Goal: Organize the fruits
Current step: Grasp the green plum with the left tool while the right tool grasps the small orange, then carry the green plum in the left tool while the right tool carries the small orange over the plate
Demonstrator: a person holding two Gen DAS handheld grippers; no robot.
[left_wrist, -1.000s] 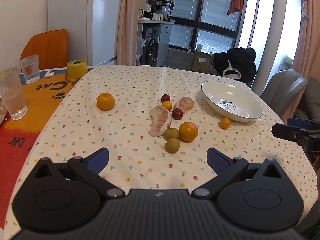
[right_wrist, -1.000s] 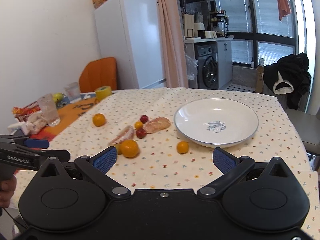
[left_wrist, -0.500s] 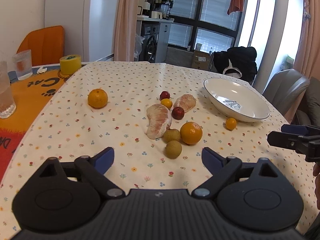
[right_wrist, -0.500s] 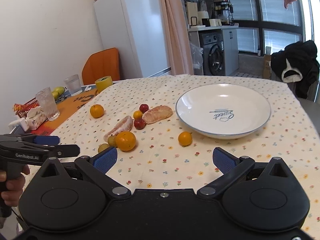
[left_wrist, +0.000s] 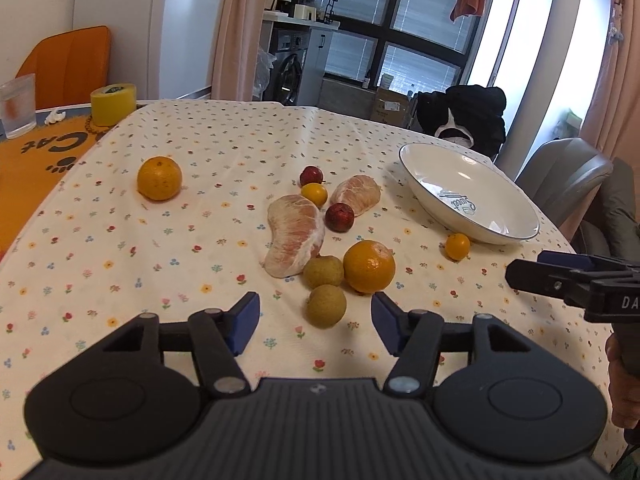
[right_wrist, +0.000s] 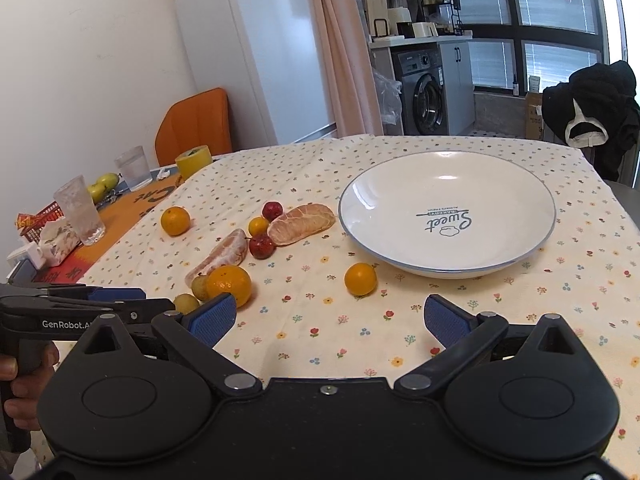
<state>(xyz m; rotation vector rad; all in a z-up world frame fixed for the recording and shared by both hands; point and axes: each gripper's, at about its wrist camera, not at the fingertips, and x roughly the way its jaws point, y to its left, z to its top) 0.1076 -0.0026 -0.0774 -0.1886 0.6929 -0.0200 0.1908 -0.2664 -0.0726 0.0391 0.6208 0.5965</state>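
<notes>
While both grippers hang over the table [left_wrist: 120, 248], nothing is in them. The left gripper [left_wrist: 315, 322] has its 2 blue pads [left_wrist: 245, 320] spread wide apart, and a small green-brown fruit [left_wrist: 326, 306] sits on the cloth between them, not touched by either pad. The right gripper [right_wrist: 326, 320] is spread wide too, with only flowery cloth between its pads [right_wrist: 442, 320].

All the fruit lies on the table, and none of it is in the white plate [right_wrist: 446, 210]. The plate has a thin blue rim and the word "Sweet" printed inside. Just beside its near edge sits 1 small orange fruit [right_wrist: 361, 279].

Near the left gripper there is a second green-brown fruit [left_wrist: 323, 272], and it touches a big orange [left_wrist: 369, 266]. Right behind them lies a large peeled pomelo piece [left_wrist: 296, 236]. A smaller pomelo piece [left_wrist: 356, 194] lies closer to the plate. Between the 2 pieces sit a dark red fruit [left_wrist: 339, 218] and a little yellow fruit [left_wrist: 314, 195], with another red fruit [left_wrist: 311, 176] just behind. 1 more orange [left_wrist: 159, 178] sits alone, well apart on the left.

Far back on the left are a yellow tape roll [left_wrist: 113, 104], a glass [left_wrist: 18, 106] and an orange mat [left_wrist: 36, 156]. A hand [right_wrist: 24, 392] holds the left gripper's handle.
</notes>
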